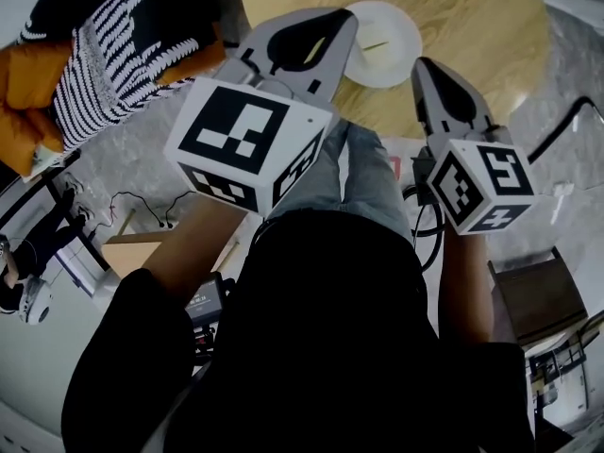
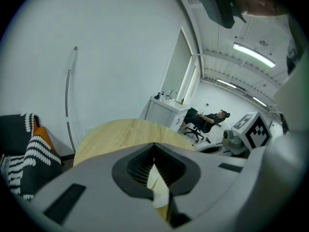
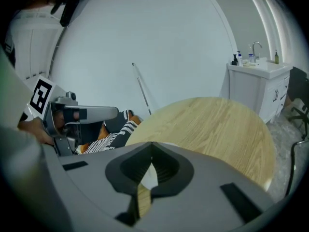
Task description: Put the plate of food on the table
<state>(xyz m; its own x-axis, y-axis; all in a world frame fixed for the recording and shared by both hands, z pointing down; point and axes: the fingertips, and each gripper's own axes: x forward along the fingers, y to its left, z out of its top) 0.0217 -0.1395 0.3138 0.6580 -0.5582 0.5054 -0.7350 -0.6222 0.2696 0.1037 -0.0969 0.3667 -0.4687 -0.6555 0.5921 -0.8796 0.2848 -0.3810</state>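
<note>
Two grippers are held above the round wooden worktop (image 1: pixel 481 26), both angled forward and down. The white plate (image 1: pixel 389 36) is laid flat on it, between the two sets of fingers; being round, it shows no long axis. Its left rim is hidden behind the left gripper (image 1: pixel 335 26). What it carries cannot be made out. The fingers of the left gripper and of the right gripper (image 1: pixel 427 69) are pressed together, and nothing is gripped by either.

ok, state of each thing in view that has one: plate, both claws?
plate: flat on the table, right way up, no claw gripping it.
left claw: shut, nothing in it, tip at the plate's left rim in the head view.
right claw: shut, nothing in it, just right of the plate.
</note>
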